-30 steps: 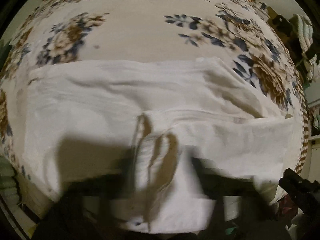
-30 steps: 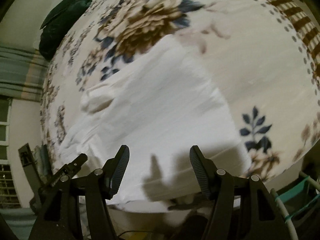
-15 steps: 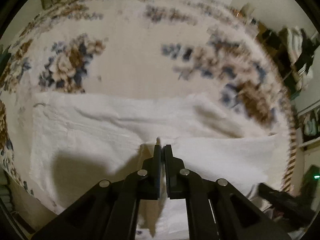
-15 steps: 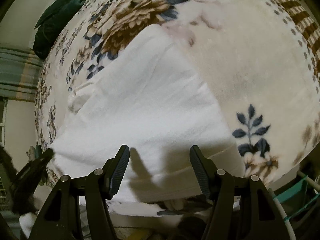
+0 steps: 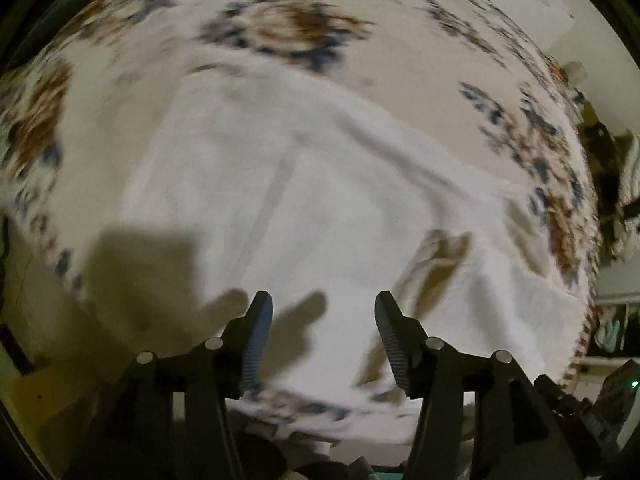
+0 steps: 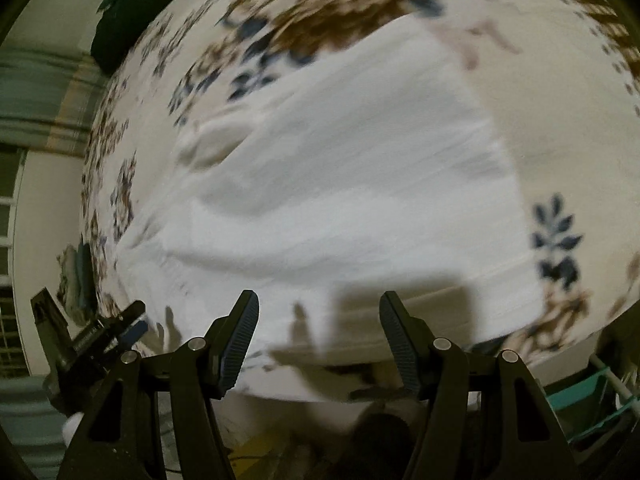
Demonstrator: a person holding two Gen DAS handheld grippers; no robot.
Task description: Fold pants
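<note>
White pants (image 5: 320, 208) lie folded and spread flat on a bed with a floral blanket (image 5: 280, 28); they also show in the right wrist view (image 6: 340, 184). My left gripper (image 5: 324, 336) is open and empty, hovering above the pants' near edge. My right gripper (image 6: 320, 336) is open and empty above the near edge at the other end of the pants. The left gripper shows at the lower left of the right wrist view (image 6: 120, 328). Both views are motion-blurred.
The floral blanket (image 6: 320, 12) covers the bed, whose edge runs just below both grippers. A dark green pillow (image 6: 136, 12) lies at the far end. Clutter and hanging clothes (image 5: 624, 184) stand to the right. A teal basket (image 6: 600, 404) sits below the bed edge.
My left gripper was shut on a fold of the pants; it has opened, let the cloth go and swung left. The right gripper stayed open and shifted slightly.
</note>
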